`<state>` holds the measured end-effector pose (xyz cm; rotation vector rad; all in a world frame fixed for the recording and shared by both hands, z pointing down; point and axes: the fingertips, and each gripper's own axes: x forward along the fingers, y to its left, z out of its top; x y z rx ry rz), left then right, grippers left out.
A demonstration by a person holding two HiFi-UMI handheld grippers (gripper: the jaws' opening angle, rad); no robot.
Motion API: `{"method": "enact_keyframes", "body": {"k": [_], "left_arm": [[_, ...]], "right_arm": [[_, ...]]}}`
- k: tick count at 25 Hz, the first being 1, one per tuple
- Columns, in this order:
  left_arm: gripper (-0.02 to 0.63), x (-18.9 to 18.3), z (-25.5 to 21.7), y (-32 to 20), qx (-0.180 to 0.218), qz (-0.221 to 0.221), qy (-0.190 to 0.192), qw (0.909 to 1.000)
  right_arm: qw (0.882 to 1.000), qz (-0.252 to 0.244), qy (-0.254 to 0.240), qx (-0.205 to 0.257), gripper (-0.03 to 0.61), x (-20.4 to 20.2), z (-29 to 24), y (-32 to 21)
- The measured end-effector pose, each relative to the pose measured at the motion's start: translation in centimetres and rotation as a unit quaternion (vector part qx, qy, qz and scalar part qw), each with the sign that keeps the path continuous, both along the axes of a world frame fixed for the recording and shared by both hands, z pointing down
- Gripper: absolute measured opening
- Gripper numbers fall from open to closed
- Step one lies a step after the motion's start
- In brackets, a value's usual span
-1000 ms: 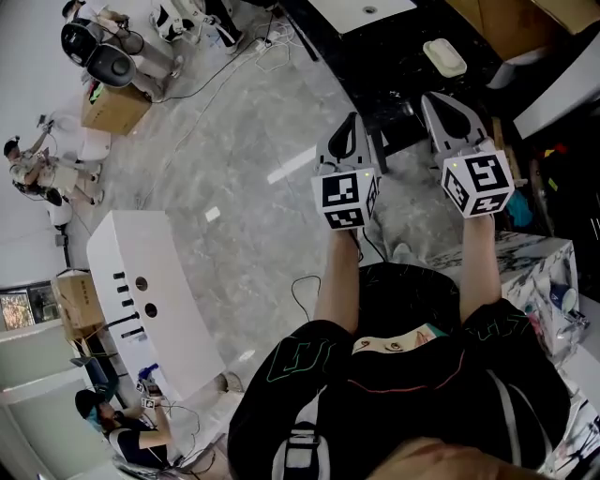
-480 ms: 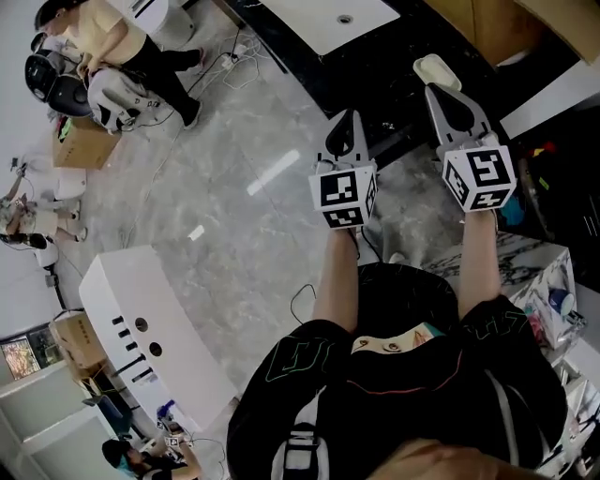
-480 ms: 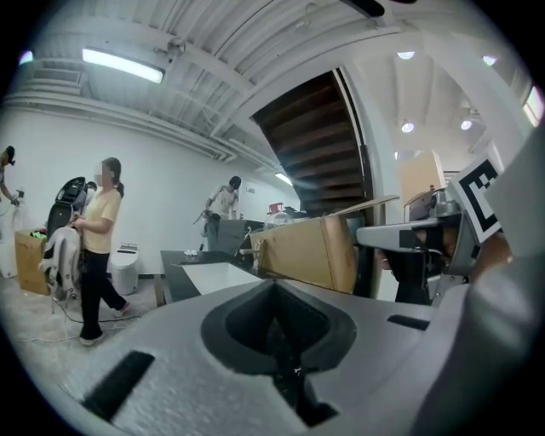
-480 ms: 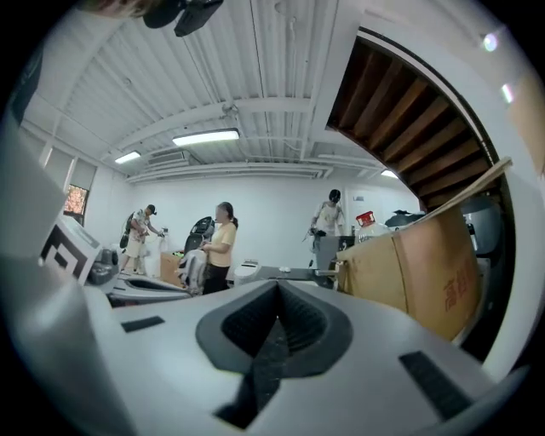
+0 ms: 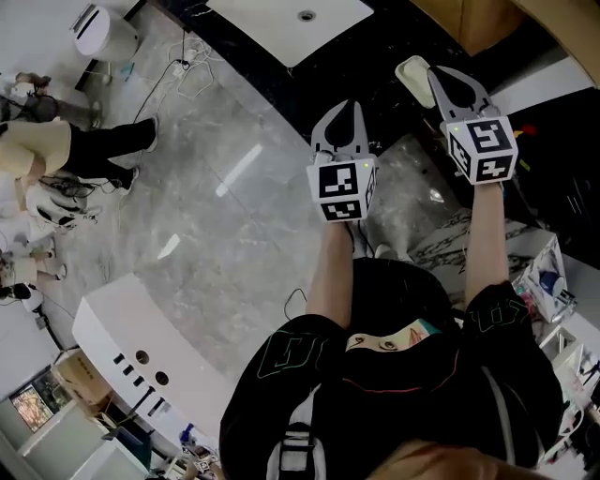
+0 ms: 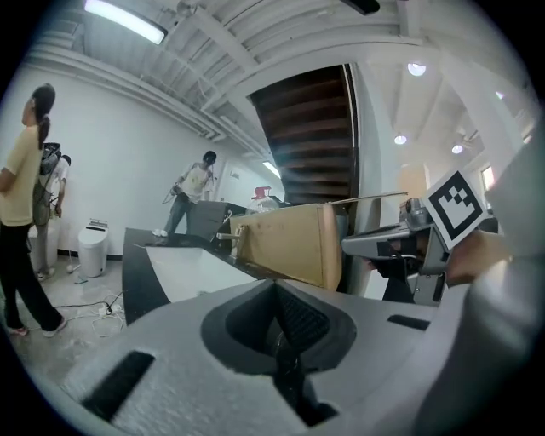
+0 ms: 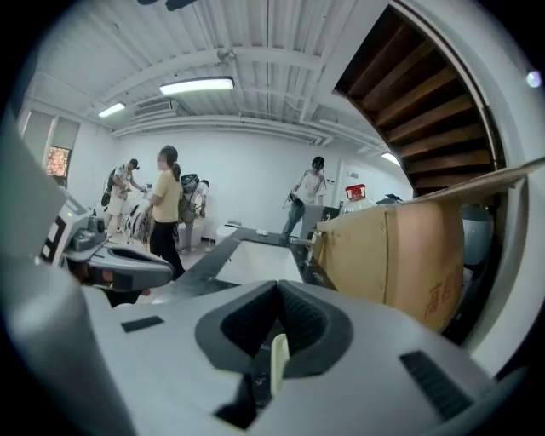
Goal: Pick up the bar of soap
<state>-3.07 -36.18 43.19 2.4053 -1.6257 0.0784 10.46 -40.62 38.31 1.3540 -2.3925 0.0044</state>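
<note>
The only writing I could find was red print on the side of the cardboard box (image 7: 412,257) in the right gripper view, too small and skewed for me to read. Each gripper's cube carried black-and-white square markers, with no words on them.

Against the frame a second before, my right gripper (image 5: 446,82) had come forward. The bar of soap (image 5: 411,71) had lain ahead of it with a gap, and now it lay on the black counter (image 5: 375,58) just beside that gripper's tip, on its left. The white basin (image 5: 281,21) had slid further into the head view, and a person in a yellow top had appeared at the left edge.

By my count there were two grippers, one bar of soap, one basin and at least three people standing in the right gripper view.

The left gripper (image 5: 343,114) hung over the floor with its jaws pressed together on nothing. The right gripper's jaws were also pressed together. A pale cream sliver showed in the slot below them, possibly the soap seen through the gap, though I couldn't be sure. The head view showed the soap resting on the counter, not pinched.
</note>
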Motion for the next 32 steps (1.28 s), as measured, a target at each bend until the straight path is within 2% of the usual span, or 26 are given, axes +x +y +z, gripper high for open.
{"method": "enact_keyframes", "body": {"k": [4, 11, 20, 25, 27, 32], "left_arm": [[0.008, 0.2, 1.0, -1.9, -0.009, 0.018, 0.009, 0.9998], [0.008, 0.5, 2.3, -4.5, -0.018, 0.046, 0.023, 0.9985], [0.008, 1.2, 3.8, -6.7, -0.033, 0.075, 0.045, 0.9956], [0.008, 0.3, 4.5, -7.7, -0.041, 0.074, 0.057, 0.9948], [0.008, 0.0, 4.5, -8.1, -0.043, 0.073, 0.062, 0.9945], [0.008, -0.2, 4.6, -9.3, -0.042, 0.070, 0.073, 0.9940]], "right_arm": [[0.998, -0.007, 0.045, -0.040, 0.032, 0.6, 2.3, -1.7], [0.986, -0.024, 0.116, -0.116, 0.079, 1.2, 6.1, -3.5], [0.959, -0.032, 0.181, -0.215, 0.131, 2.1, 11.0, -5.2], [0.947, -0.033, 0.190, -0.257, 0.149, 2.5, 12.8, -6.2], [0.940, -0.035, 0.193, -0.279, 0.178, 2.6, 13.5, -6.4], [0.922, -0.029, 0.207, -0.326, 0.193, 3.6, 15.3, -6.8]]}}
